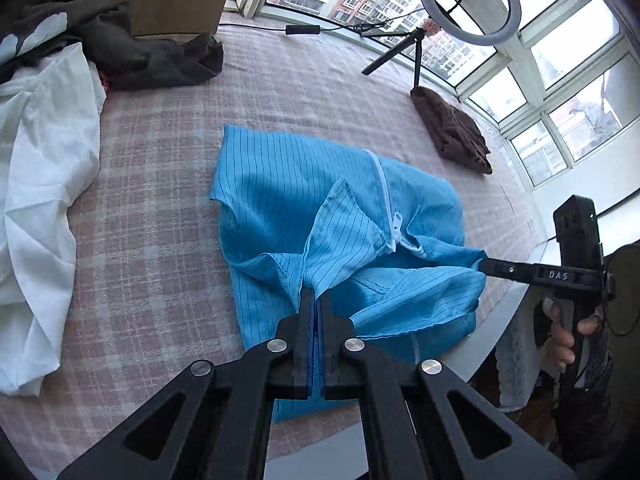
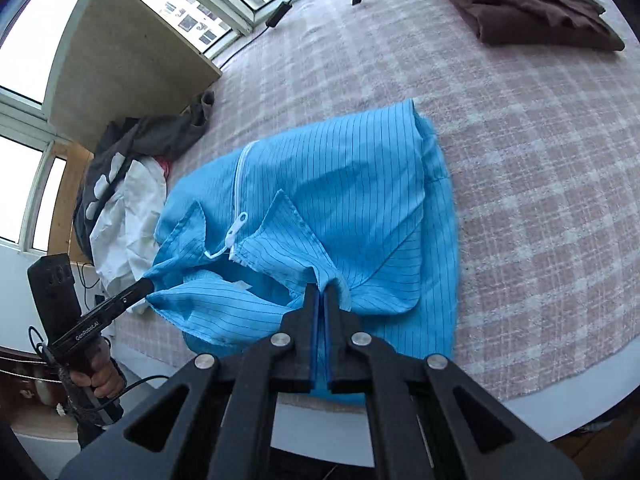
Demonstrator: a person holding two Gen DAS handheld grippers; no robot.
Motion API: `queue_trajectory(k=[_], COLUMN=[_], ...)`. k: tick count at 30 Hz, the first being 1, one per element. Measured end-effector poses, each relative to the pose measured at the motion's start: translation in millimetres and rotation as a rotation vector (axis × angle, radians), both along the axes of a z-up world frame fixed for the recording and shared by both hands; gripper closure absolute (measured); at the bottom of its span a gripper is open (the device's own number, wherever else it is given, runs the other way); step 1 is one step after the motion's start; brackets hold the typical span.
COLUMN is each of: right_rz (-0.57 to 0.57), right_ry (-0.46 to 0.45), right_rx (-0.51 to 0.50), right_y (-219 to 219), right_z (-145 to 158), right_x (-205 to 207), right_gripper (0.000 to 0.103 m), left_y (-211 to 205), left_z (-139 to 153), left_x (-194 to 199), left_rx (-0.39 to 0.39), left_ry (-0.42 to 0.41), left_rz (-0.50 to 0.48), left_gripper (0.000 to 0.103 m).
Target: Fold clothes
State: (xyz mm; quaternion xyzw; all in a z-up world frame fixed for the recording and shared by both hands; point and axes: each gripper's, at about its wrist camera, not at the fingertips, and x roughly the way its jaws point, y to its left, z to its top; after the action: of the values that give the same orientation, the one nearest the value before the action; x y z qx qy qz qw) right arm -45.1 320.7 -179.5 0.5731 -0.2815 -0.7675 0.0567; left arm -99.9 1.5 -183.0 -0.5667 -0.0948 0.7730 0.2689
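A blue pinstriped zip-front garment (image 1: 312, 208) lies on a round worktop (image 1: 168, 184) covered with a pink-and-white checked cloth, near the worktop's near edge. Its far part rests flat; its near part, with collar and white zipper (image 2: 236, 232), is lifted off the cloth.

The left hand-held gripper (image 1: 315, 300) has its jaws pressed together on a fold of the blue fabric at the garment's near side. The right hand-held gripper (image 2: 320, 294) is likewise pinching blue fabric, at the garment's other near corner. In the left wrist view the right hand-held gripper shows at the right, its tip buried in the stretched corner of the cloth, with a hand (image 1: 564, 336) around its handle beyond the worktop's edge. The right wrist view shows the left one at the lower left, gripped by the other hand (image 2: 100, 376).

A folded brown garment (image 2: 528, 4) sits near the far right edge of the worktop. At the far left edge lie a heap of dark grey clothes (image 1: 120, 48) and a crumpled white garment (image 1: 40, 184). A ring light on a tripod (image 1: 468, 4) stands at the far edge by the windows. No containers are in view.
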Motion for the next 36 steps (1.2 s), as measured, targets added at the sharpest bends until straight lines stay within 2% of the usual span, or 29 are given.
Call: queue_trajectory(k=[4, 8, 9, 10, 11, 12, 15, 17, 23, 24, 26, 29, 30, 32, 34, 36], right_rz=[0.126, 0.305, 0.381, 0.456, 0.537, 0.624, 0.843, 0.961, 1.219, 1.245, 1.287, 1.319, 1.317, 1.312, 1.301, 1.262], right_ry=[-0.003, 0.072, 0.1, 0.128, 0.154, 0.178, 0.186, 0.175, 0.179, 0.179, 0.173, 0.168, 0.155, 0.124, 0.114, 0.119], right_rx=[0.144, 0.222, 0.234, 0.245, 0.264, 0.294, 0.384, 0.402, 0.524, 0.533, 0.544, 0.554, 0.541, 0.495, 0.447, 0.406], right_y=[-16.5, -52.1, -70.7, -89.3, -108.7, -129.1, -178.6, -200.4, -240.1, -245.5, -254.5, -258.3, -256.4, -250.2, -241.0, -230.4], right_z=[31.6, 70.9, 75.4, 79.8, 80.8, 77.7, 55.9, 40.8, 14.5, 11.8, 4.6, -5.8, -7.9, -9.6, -6.5, 0.3], right_x=[11.3, 24.6, 23.5, 22.3, 20.4, 17.6, 12.4, 12.0, 14.0, 12.8, 9.5, 2.8, 0.1, -4.8, -7.9, -11.9], right_gripper=[0.085, 0.08, 0.076, 0.062, 0.053, 0.053, 0.053, 0.053, 0.054, 0.056, 0.065, 0.07, 0.073, 0.091, 0.097, 0.098], left_y=[3.1, 9.2, 9.9, 8.8, 5.3, 0.4, -21.5, -36.7, -58.8, -58.1, -56.1, -47.6, -44.7, -38.5, -32.3, -26.3], left_z=[5.1, 9.2, 10.4, 13.0, 16.5, 20.3, 22.4, 18.6, -7.8, -12.2, -19.7, -20.8, -20.8, -21.0, -22.1, -22.0], left_x=[6.9, 11.8, 12.3, 13.4, 16.1, 19.7, 36.5, 49.5, 84.4, 87.2, 92.3, 97.3, 98.7, 99.4, 98.4, 96.3], left_rx=[-0.005, -0.022, -0.023, -0.018, -0.015, -0.015, -0.015, -0.011, -0.006, 0.002, 0.023, 0.06, 0.073, 0.088, 0.093, 0.116], left_ry=[0.011, 0.026, 0.03, 0.037, 0.049, 0.063, 0.067, 0.051, -0.01, -0.019, -0.033, -0.028, -0.028, -0.031, -0.039, -0.05], left_rz=[-0.055, -0.088, -0.086, -0.079, -0.067, -0.051, 0.013, 0.06, 0.192, 0.21, 0.243, 0.272, 0.28, 0.29, 0.305, 0.316], left_gripper=[0.097, 0.096, 0.096, 0.096, 0.096, 0.096, 0.093, 0.093, 0.093, 0.094, 0.095, 0.095, 0.095, 0.095, 0.095, 0.095])
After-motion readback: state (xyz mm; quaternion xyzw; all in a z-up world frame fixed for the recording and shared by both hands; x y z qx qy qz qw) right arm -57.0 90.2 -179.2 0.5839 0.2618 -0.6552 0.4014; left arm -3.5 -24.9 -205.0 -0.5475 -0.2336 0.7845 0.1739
